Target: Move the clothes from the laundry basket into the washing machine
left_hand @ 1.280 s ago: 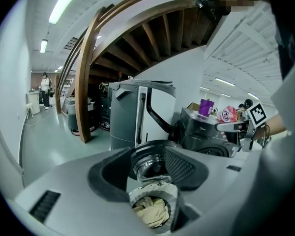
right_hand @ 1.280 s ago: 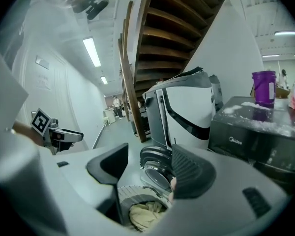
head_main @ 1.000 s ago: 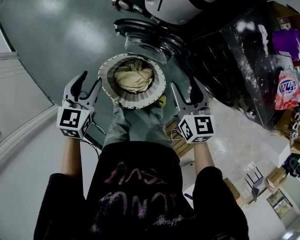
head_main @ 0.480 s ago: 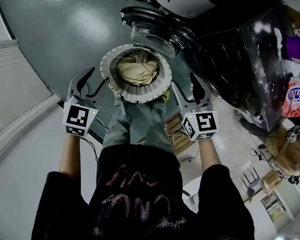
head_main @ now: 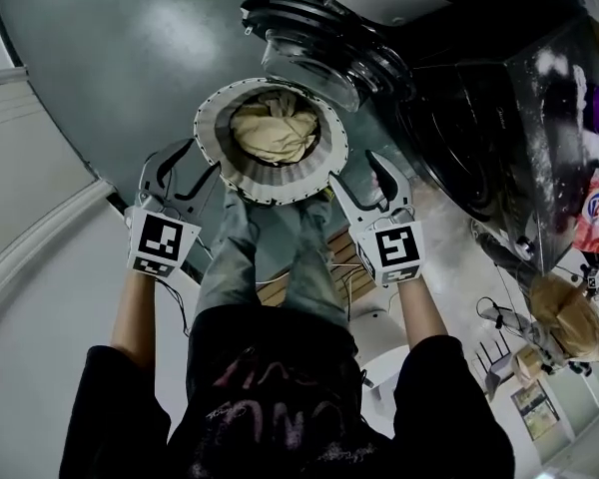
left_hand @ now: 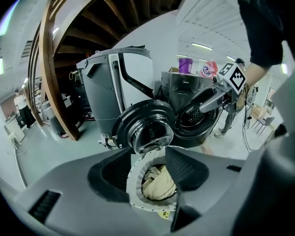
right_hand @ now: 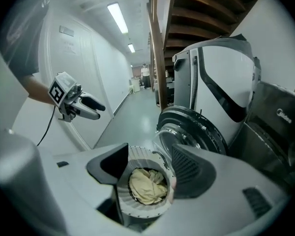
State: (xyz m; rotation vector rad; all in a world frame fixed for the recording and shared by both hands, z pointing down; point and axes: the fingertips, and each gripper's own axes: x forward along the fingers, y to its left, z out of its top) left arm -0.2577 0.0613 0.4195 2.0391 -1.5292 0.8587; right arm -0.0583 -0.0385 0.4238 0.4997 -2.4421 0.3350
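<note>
Clothes (right_hand: 146,186), a cream bundle, lie low inside the round laundry basket (right_hand: 122,193), which shows beyond the gap of both pairs of jaws. Left gripper (head_main: 183,166) and right gripper (head_main: 357,180) each hold their jaws apart with nothing clamped between them. In the head view they flank the basket's white rim, close beside it; whether either touches it cannot be told. The person's legs (head_main: 270,257) cover the rim's near edge there, and a small yellow thing (head_main: 324,200) beside it is too small to name. Just past the far rim stands the round door (head_main: 314,53) of the dark washing machine (head_main: 479,128), swung open. Grey floor (head_main: 100,58) stretches left to a white wall (head_main: 10,148). Only the left gripper view shows the dark drum mouth (left_hand: 196,119); the right gripper view cuts that machine off at its edge.
</note>
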